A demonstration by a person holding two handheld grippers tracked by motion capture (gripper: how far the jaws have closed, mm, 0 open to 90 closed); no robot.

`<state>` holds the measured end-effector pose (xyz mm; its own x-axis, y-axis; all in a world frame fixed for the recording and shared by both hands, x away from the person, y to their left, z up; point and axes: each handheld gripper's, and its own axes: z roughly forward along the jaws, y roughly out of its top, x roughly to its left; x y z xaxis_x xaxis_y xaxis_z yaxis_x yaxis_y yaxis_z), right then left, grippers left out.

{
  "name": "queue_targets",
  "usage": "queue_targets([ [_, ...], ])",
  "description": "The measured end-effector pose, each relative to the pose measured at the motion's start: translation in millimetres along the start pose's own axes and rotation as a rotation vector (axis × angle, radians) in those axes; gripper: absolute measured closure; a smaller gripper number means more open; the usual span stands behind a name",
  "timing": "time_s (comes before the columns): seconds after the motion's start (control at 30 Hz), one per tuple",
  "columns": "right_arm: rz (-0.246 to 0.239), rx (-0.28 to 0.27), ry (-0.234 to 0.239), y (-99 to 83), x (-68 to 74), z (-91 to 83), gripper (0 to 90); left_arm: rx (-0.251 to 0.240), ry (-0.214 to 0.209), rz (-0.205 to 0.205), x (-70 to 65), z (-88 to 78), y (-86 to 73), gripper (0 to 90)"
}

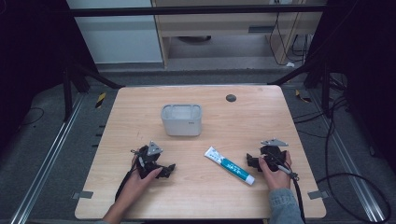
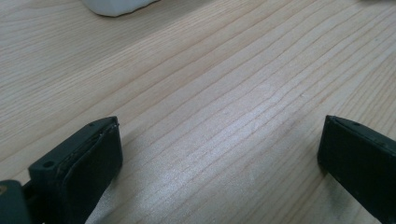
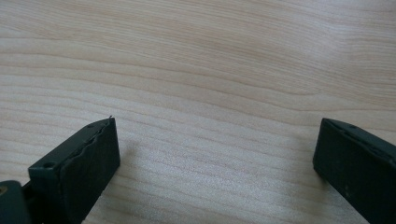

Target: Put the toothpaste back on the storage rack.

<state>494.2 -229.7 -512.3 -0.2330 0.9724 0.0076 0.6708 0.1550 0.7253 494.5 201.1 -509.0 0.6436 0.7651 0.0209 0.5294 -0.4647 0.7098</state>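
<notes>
Toothpaste tube (image 1: 229,165) flat on worktop (image 1: 196,196), long axis diagonal, cap toward near right, beside right claw (image 1: 253,161). Left claw (image 1: 169,170) and right claw both released, empty.

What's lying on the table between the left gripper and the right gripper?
In the high view, a toothpaste tube lies between the left gripper and right gripper.

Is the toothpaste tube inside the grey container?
No, the toothpaste tube lies flat on the table, apart from the grey container.
</notes>
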Motion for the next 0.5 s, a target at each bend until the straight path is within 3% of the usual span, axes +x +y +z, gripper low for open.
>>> queue_targets([
  [0.3, -0.031, -0.002, 0.023, -0.9, -2.9, -0.9, 1.4, 0.0, 0.0, 0.0, 0.0, 0.0, 0.0, 0.0],
  [0.5, -0.045, -0.044, 0.002, -0.4, -2.5, -12.0, 7.9, 0.0, 0.0, 0.0, 0.1, -0.3, -0.2, 0.0],
])
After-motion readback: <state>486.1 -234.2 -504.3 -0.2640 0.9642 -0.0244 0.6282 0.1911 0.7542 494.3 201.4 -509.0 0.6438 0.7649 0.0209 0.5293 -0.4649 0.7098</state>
